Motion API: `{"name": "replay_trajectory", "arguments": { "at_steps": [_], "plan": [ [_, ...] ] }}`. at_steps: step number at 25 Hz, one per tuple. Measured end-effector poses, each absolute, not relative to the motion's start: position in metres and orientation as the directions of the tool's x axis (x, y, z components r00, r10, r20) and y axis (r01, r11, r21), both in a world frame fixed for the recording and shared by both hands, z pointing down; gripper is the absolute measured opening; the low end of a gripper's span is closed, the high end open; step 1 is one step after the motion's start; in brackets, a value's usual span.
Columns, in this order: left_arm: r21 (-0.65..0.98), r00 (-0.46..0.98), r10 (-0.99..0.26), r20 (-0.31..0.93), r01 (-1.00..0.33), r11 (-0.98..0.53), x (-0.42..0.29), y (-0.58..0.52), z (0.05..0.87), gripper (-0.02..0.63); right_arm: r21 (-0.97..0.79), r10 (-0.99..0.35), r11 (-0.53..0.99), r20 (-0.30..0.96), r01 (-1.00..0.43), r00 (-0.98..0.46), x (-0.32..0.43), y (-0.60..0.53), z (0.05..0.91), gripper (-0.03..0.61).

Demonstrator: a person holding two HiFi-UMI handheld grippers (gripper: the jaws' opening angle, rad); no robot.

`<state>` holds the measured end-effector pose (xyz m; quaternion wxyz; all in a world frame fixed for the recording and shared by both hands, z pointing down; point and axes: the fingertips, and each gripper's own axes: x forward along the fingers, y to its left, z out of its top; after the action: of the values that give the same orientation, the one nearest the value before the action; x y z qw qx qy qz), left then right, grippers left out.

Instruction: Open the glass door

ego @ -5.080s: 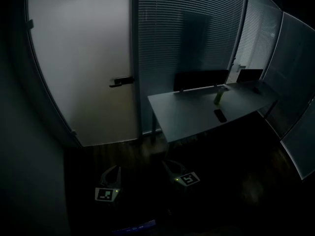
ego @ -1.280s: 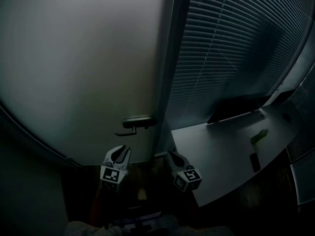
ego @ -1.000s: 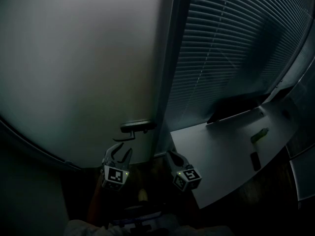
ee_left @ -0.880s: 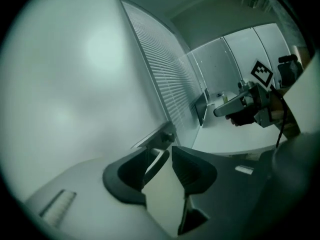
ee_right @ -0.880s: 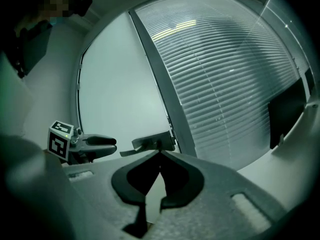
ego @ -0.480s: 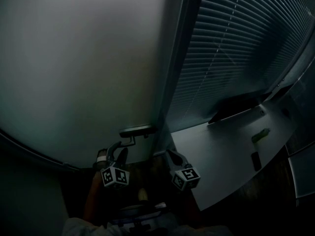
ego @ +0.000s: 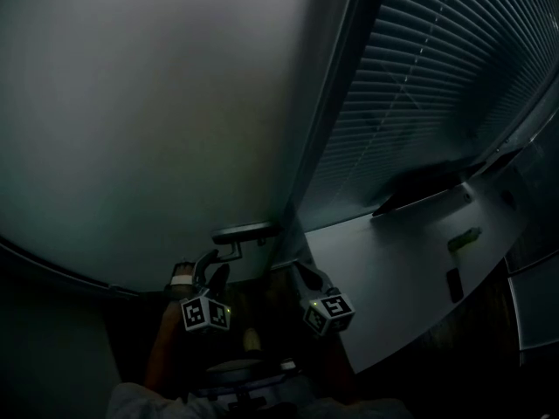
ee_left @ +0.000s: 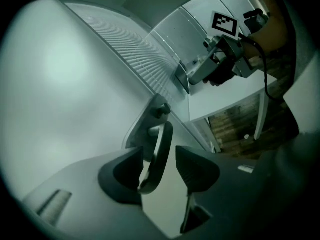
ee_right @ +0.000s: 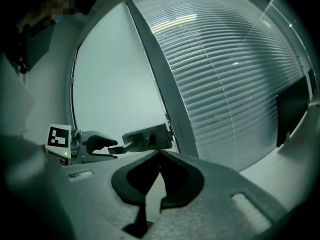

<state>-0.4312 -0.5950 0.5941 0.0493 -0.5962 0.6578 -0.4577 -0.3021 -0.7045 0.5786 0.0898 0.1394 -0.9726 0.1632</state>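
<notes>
Left gripper is right on the door handle now: the dark lever sits between its pads, hugging the pad at nine o'clock with clear daylight on the three o'clock side. The jaws are opening, roughly half spread, so this reads as a loose straddle and not a clamp. In that gripper's own view the lever's long axis runs from one o'clock, where it joins its mounting plate, down to seven o'clock, where the curved tip ends between the pads. From the head view the handle sits at the six o'clock end of the frosted glass door, tight against the dark frame, with the left gripper just below it at seven o'clock. The right gripper waits at four o'clock of the handle, tips pinched together on nothing, clearly the farther one. The door is a pale, milky pane, closed by the look of it; slatted blinds fill the panel at three o'clock. The left looks like the one to work the lever.
</notes>
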Motion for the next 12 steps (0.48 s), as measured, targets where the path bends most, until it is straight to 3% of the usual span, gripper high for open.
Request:
{"name": "replay_trajectory", "arguments": {
  "at_steps": [12],
  "plan": [
    [-0.725, -0.329, -0.783, 0.528, -0.656, -0.213, -0.442, -0.611, 0.608, 0.199, -0.303, -0.251, 0.899, 0.238, -0.317, -0.938, -0.306, -0.709, 0.582, 0.000]
  ]
}}
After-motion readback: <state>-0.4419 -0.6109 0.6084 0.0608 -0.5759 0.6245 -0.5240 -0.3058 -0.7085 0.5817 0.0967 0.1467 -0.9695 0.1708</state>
